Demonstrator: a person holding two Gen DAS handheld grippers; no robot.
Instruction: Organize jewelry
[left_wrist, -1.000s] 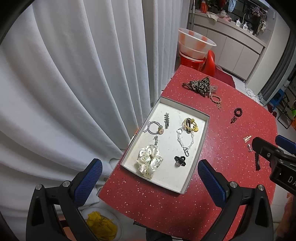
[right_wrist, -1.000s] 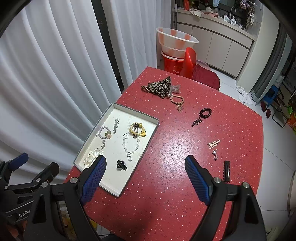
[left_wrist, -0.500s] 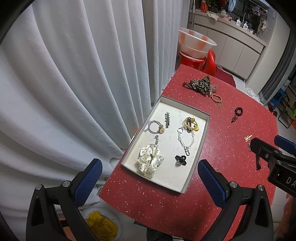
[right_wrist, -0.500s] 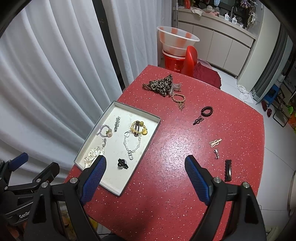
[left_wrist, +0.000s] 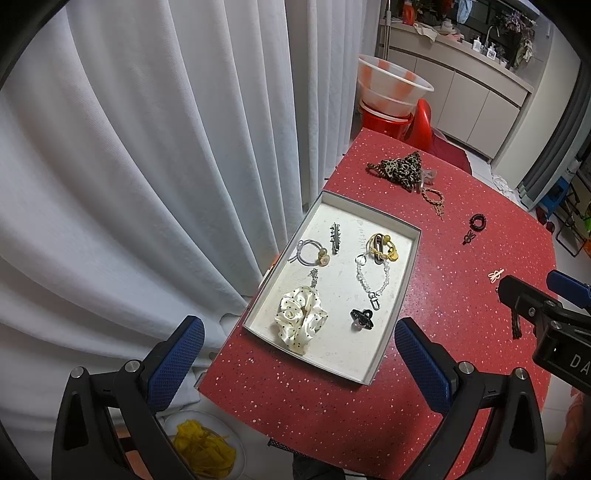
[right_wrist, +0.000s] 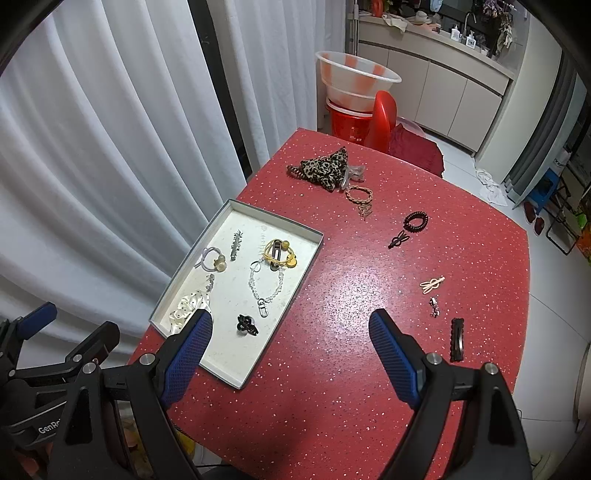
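Left gripper (left_wrist: 299, 354) spread wide, holding nothing, hanging above near end of tray (left_wrist: 402, 280). Right gripper (right_wrist: 290, 349) likewise wide, empty, over red table (right_wrist: 332, 387). Tray holds cream scrunchie (left_wrist: 301, 319), bead chain (left_wrist: 371, 282). Loose black barrette (right_wrist: 457, 339) at 3 o'clock from right gripper; leopard scrunchie (right_wrist: 325, 168) at 12.
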